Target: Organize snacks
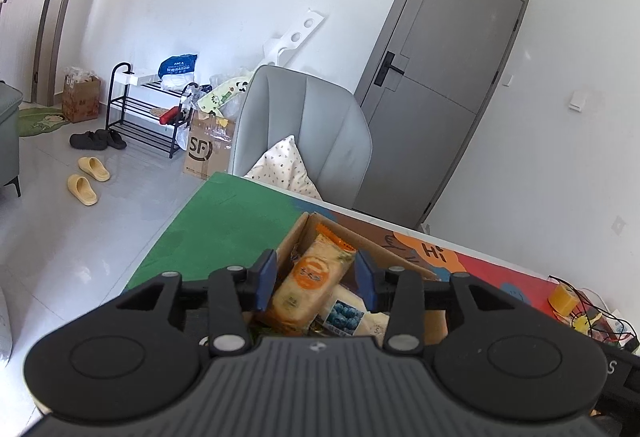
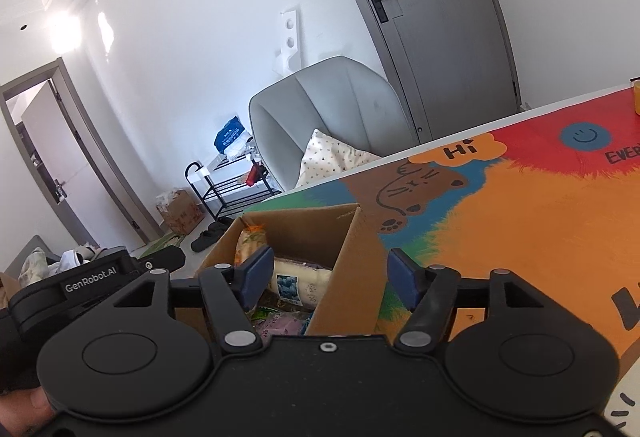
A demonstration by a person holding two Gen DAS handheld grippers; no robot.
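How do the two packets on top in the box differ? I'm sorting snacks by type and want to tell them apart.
The orange-label packet has an orange wrapper with a round orange mark; the blueberry packet is pale cream with a blue berry picture. The orange-label packet leans up against the cardboard box wall; the blueberry packet lies flatter and lower. The orange-label packet sits between the left gripper's fingers; the blueberry packet does not. Both are sealed and inside the box.

Cardboard box [image 2: 344, 269] packed w/ snack packs [image 1: 308, 285], little room inside. Box wall sits btwn right gripper [image 2: 328, 277] fingers. Mat [image 2: 520, 221] right of box open.
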